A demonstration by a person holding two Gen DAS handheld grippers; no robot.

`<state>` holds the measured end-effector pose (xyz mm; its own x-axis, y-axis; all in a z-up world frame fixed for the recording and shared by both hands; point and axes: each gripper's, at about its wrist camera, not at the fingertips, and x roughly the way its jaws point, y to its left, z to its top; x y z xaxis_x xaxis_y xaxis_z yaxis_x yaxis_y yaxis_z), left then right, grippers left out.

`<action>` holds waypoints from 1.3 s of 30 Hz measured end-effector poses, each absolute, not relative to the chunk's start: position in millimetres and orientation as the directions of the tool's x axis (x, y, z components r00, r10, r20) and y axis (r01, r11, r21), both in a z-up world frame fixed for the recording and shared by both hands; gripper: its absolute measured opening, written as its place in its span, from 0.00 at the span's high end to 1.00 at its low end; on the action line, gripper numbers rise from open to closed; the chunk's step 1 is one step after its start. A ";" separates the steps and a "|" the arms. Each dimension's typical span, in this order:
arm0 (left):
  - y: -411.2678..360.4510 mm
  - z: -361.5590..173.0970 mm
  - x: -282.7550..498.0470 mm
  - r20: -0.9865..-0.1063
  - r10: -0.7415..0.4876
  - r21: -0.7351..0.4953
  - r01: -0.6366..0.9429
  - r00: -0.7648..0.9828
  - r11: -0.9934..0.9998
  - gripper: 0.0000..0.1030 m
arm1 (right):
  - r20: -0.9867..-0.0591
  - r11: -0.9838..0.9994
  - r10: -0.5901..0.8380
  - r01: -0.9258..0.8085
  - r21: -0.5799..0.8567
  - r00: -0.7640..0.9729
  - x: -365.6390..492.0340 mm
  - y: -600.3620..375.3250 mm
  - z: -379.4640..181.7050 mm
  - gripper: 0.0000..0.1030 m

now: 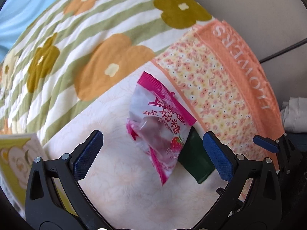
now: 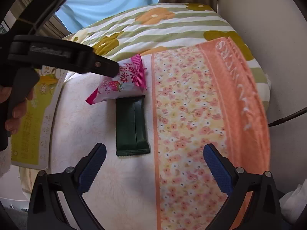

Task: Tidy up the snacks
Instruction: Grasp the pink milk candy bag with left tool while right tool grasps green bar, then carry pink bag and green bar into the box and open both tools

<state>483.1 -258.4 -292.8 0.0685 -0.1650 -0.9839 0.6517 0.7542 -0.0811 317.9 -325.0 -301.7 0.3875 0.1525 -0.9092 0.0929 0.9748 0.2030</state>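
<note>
A pink and white strawberry candy packet (image 1: pixel 159 126) lies on the cream bed cover, its lower end over a dark green snack bar (image 1: pixel 195 161). My left gripper (image 1: pixel 153 153) is open, its blue pads on either side of the packet and just above it. In the right wrist view the same packet (image 2: pixel 122 84) lies at the far end of the green bar (image 2: pixel 132 126), with the left gripper's finger (image 2: pixel 103 67) over it. My right gripper (image 2: pixel 154 168) is open and empty, just short of the green bar's near end.
A yellow and white snack bag (image 2: pixel 32 126) lies at the left edge of the cover, and also shows in the left wrist view (image 1: pixel 13 163). A floral orange blanket (image 2: pixel 201 115) lies to the right, a striped flower quilt (image 1: pixel 76 48) beyond. A wall and cable (image 2: pixel 287 117) are at right.
</note>
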 end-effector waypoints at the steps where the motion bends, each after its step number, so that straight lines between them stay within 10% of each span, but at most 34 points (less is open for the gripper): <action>1: -262.1 -300.4 484.1 -0.986 -0.160 -0.086 0.665 0.052 0.742 0.00 | -0.908 0.974 0.152 0.098 0.205 0.391 321.0 -322.2 -306.2 0.02; 18: -262.2 -326.7 488.6 -0.985 -0.170 -0.096 0.725 0.029 0.682 0.41 | -0.895 1.000 0.008 0.018 0.018 0.446 336.5 -272.1 -333.2 0.22; 29: -239.0 -323.9 497.5 -0.981 -0.187 -0.108 0.642 0.056 0.759 0.46 | -0.881 1.000 0.029 -0.019 0.022 0.473 334.6 -252.2 -327.0 0.61; 39: -226.1 -286.9 484.7 -0.968 -0.222 -0.107 0.604 0.119 0.789 0.46 | -0.876 0.997 0.070 -0.017 0.070 0.477 329.3 -267.5 -305.9 0.61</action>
<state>484.7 -226.1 -286.9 0.1187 -0.2224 -0.9677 0.6044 0.7894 -0.1073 329.3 -267.5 -305.9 0.4768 0.0701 -0.8762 -0.0173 0.9974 0.0703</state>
